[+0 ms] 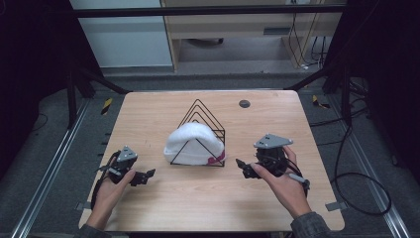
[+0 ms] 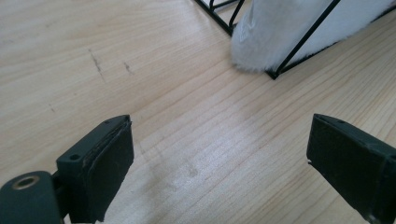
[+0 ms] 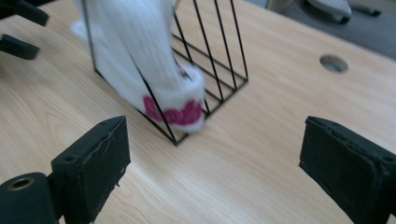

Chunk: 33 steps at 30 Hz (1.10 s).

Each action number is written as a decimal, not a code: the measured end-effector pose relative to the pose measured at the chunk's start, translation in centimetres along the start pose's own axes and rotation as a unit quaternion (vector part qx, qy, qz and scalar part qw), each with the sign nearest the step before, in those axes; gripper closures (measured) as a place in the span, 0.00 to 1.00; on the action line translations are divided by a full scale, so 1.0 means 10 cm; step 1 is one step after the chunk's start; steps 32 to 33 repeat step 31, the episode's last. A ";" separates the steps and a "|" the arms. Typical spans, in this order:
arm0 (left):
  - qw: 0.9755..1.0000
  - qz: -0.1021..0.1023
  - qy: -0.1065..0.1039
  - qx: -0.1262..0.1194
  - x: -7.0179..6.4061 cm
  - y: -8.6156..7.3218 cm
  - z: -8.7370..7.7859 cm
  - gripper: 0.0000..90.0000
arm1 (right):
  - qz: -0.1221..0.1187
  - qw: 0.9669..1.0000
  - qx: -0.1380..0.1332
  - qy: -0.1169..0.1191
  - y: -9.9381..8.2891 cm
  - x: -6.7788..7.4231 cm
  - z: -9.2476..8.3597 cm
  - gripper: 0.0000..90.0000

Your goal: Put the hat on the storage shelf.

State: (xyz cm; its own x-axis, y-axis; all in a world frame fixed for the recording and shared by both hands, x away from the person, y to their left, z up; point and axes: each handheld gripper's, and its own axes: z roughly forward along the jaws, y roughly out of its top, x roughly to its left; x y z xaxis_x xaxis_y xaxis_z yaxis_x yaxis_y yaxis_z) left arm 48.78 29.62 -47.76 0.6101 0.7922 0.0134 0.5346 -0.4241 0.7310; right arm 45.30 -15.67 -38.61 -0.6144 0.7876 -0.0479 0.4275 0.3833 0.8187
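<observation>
A white fluffy cloth item (image 1: 193, 141) with a pink patch (image 3: 173, 112) is tucked into a black wire triangular rack (image 1: 200, 111) at the middle of the wooden table (image 1: 208, 198). My left gripper (image 1: 147, 176) rests low to the rack's left, open, with bare wood between its pads (image 2: 219, 158). The white item (image 2: 275, 32) lies ahead of it, a rack wire (image 2: 303, 42) across it. My right gripper (image 1: 240, 166) sits to the rack's right, open, nothing between its pads (image 3: 215, 158). It faces the pink-edged end of the white item (image 3: 140, 46).
A round cable hole (image 1: 244, 103) is in the table's far right part, also seen as a grey hole (image 3: 333, 63). The other gripper's jaws (image 3: 18, 28) appear beyond the rack. Cables lie on the floor (image 1: 356, 183) to the right.
</observation>
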 end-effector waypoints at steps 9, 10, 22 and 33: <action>1.000 -0.015 0.008 0.002 0.10 -0.08 0.11 0.07 | 0.064 0.997 0.040 -0.032 -0.59 -0.34 0.26 0.14; 1.000 -0.014 0.009 0.003 0.10 -0.08 0.13 0.07 | 0.077 0.996 0.041 -0.035 -0.67 -0.39 0.30 0.14; 1.000 -0.021 -0.004 0.007 0.09 -0.15 0.25 0.06 | 0.108 0.988 0.066 -0.090 -1.08 -0.57 0.60 0.14; 1.000 -0.001 0.010 0.014 0.02 -0.17 0.27 0.00 | 0.112 0.986 0.065 -0.101 -1.13 -0.57 0.63 0.12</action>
